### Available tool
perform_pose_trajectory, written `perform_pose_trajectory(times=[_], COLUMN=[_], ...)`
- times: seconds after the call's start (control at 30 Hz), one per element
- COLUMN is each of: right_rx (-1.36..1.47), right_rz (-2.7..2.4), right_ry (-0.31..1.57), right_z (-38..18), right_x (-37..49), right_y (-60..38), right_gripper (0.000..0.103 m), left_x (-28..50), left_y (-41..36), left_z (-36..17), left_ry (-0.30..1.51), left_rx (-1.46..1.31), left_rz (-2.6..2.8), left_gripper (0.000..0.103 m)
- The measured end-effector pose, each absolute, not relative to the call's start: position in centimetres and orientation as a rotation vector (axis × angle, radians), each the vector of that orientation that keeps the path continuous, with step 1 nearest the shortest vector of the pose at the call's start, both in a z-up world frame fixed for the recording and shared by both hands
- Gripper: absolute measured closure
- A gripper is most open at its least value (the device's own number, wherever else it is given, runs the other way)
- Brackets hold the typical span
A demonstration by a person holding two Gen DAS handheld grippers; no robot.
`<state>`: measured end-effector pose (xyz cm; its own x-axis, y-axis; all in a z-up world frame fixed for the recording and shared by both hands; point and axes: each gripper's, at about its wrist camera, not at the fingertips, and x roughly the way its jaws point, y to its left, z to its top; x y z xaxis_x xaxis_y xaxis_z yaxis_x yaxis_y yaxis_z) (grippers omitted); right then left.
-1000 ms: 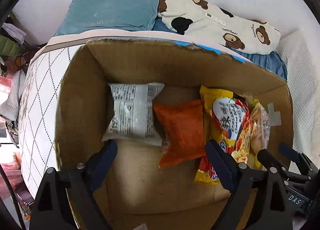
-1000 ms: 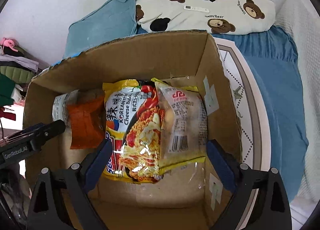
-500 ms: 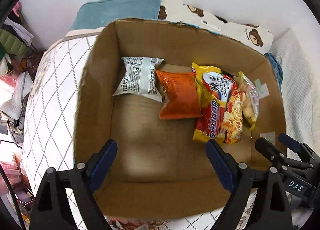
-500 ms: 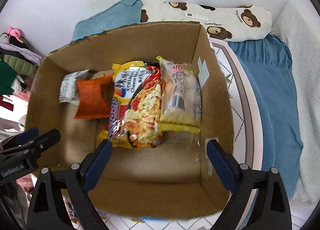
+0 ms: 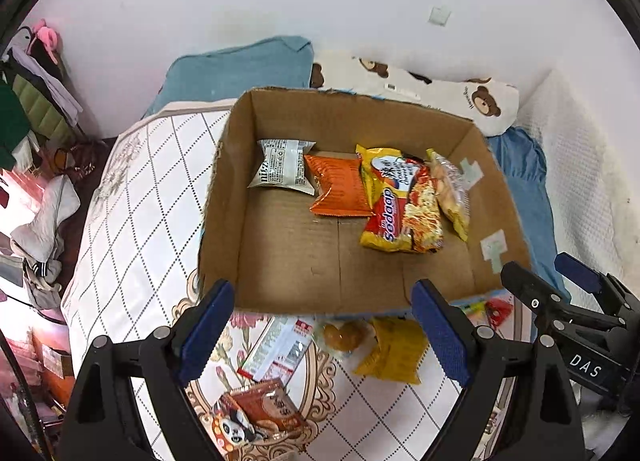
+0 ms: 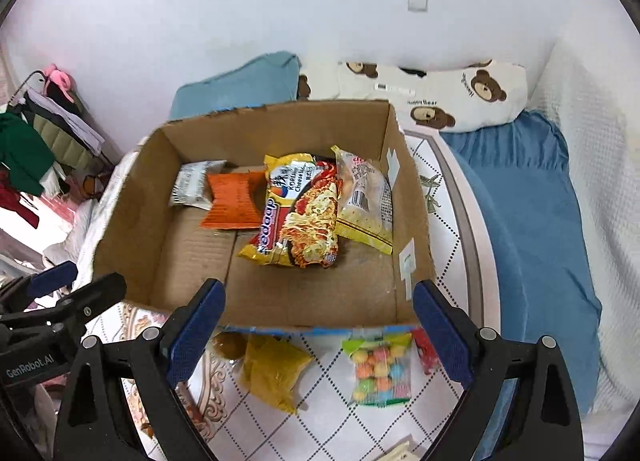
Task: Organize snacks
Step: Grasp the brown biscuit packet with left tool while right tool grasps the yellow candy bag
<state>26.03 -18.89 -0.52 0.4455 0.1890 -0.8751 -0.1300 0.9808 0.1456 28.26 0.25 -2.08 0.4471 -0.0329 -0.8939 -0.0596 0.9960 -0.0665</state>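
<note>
Cardboard box (image 5: 280, 261): open-topped, resting on a quilted bed cover (image 5: 132, 197).

Contents, along the far wall, left to right:
- silver-white packet (image 5: 282, 173), flat against the far-left corner;
- orange packet (image 5: 340, 191), overlapping the silver one's edge;
- yellow-and-red noodle packet (image 5: 400, 205), partly over the orange one;
- clear bag with yellow trim (image 6: 366, 201), leaning against the right wall.

The near half of the box floor is bare cardboard.

Outside the box, on the bed cover just before its near wall:
- mustard-yellow pouch (image 6: 276, 371);
- bag of coloured candy balls (image 6: 378, 371);
- white-and-red bar wrapper (image 5: 280, 349);
- orange packet with a panda (image 5: 256, 417).

Left tool (image 5: 320, 333): blue-padded jaws wide apart, released, nothing between them, held above the near edge of the box.

Right tool (image 6: 316, 333): jaws likewise spread, released, empty, above the same edge.
</note>
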Motion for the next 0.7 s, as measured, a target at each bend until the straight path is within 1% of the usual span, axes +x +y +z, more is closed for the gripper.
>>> perform_pose_trajectory(times=[0.23, 0.4, 0.53, 0.7], right_rx=[0.068, 0.130, 0.181, 0.237], right_rz=[0.188, 0.210, 0.240, 0.259], right_ry=[1.012, 1.039, 1.145, 1.295], right_z=[2.4, 2.5, -0.9, -7.9], right_x=[21.8, 19.9, 19.1, 19.9], right_y=[-19.5, -19.9, -19.3, -17.7], right_gripper=[0.006, 0.006, 0.006, 0.006], left_x=[24.5, 23.2, 22.1, 20.4], left_y=[-0.7, -0.2, 1.3, 5.0], left_z=[0.0, 0.1, -1.9, -7.7], left_ry=[1.043, 1.040, 1.090, 1.233], left_rx=[-0.079, -0.108, -0.125, -0.170], left_rz=[-0.001, 0.009, 0.060, 0.178], left_gripper=[0.012, 0.012, 0.012, 0.012])
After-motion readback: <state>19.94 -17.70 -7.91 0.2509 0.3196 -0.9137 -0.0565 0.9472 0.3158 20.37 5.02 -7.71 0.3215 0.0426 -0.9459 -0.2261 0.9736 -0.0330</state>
